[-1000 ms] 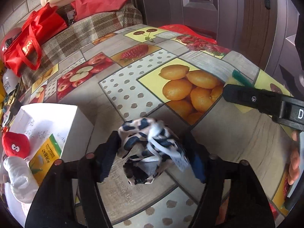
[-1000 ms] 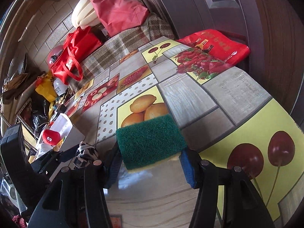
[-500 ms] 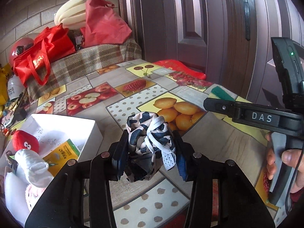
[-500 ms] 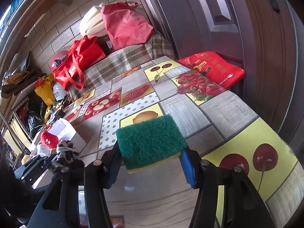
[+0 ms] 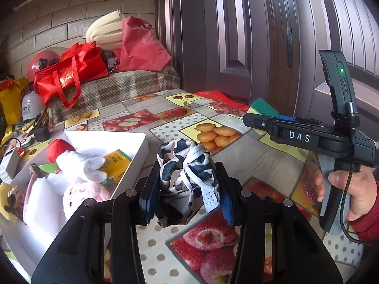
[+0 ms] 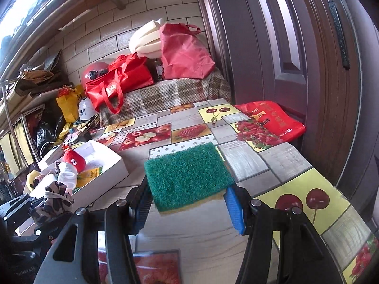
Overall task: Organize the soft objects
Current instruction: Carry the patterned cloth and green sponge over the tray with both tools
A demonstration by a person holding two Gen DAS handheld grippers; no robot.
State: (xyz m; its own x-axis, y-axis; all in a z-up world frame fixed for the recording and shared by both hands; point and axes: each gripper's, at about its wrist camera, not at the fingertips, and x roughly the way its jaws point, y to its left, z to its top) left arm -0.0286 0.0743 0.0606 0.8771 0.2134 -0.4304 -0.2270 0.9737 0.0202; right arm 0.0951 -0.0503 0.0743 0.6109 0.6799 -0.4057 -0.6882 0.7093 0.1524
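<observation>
Plush toys, a red strawberry and a pink animal among them, already lie in the white cardboard box point(image 5: 132, 163). Left claw point(image 5: 187, 189) grips the crumpled black-and-white patterned cloth point(image 5: 187, 168); right claw point(image 6: 187, 201) grips the green-topped yellow sponge point(image 6: 187, 175). Both remain to be boxed. A second ago both were low at the fruit-print table point(image 6: 260, 163); now they are lifted clear.

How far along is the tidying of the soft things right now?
Partly done. The white box already holds a red plush, a white toy and a pink one. In hand: the left gripper is shut on a black-and-white cloth, the right gripper on a green sponge, both lifted off the table. Left: putting both into the box.
</observation>
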